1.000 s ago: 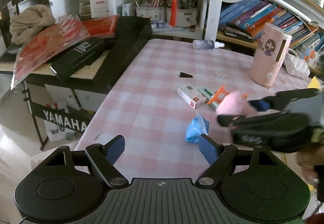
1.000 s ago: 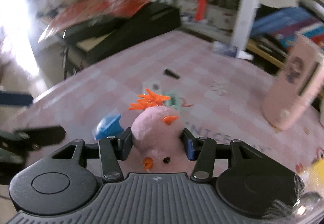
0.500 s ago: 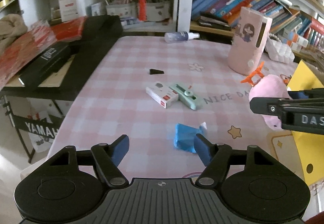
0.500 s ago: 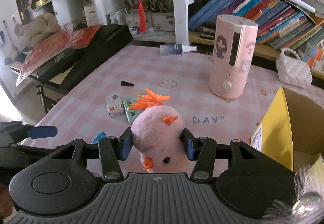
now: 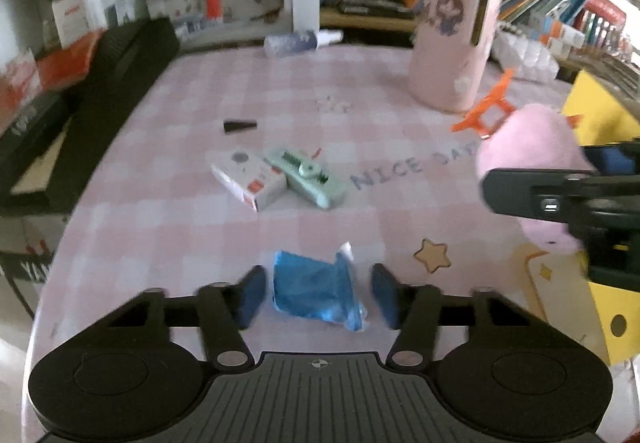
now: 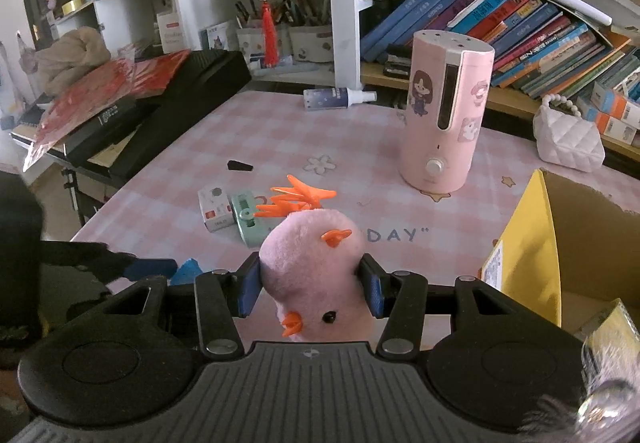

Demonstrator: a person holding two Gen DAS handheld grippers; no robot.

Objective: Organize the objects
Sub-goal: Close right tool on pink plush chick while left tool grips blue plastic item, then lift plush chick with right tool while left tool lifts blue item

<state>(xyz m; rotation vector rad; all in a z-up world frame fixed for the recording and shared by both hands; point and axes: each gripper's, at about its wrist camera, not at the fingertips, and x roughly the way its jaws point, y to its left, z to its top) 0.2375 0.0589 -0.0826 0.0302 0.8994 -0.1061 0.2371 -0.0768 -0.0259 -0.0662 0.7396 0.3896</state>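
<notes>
My right gripper (image 6: pixel 311 283) is shut on a pink plush chick (image 6: pixel 316 263) with orange feet, held upside down above the table. It also shows in the left wrist view (image 5: pixel 532 163), at the right. My left gripper (image 5: pixel 318 293) is open, its fingers on either side of a crumpled blue packet (image 5: pixel 316 289) lying on the pink checked tablecloth (image 5: pixel 180 243). A white box (image 5: pixel 250 179) and a mint green device (image 5: pixel 308 177) lie side by side mid-table. A yellow cardboard box (image 6: pixel 560 243) stands open at the right.
A pink humidifier (image 6: pixel 444 115) stands at the back right. A spray bottle (image 6: pixel 338 98) lies at the far edge, and a small black wedge (image 6: pixel 240 165) lies on the cloth. A black keyboard case (image 6: pixel 176 111) borders the left side. Bookshelves stand behind.
My left gripper has moved forward and down so its fingers now flank the blue packet. My right gripper, still holding the chick, has stayed near the yellow box.
</notes>
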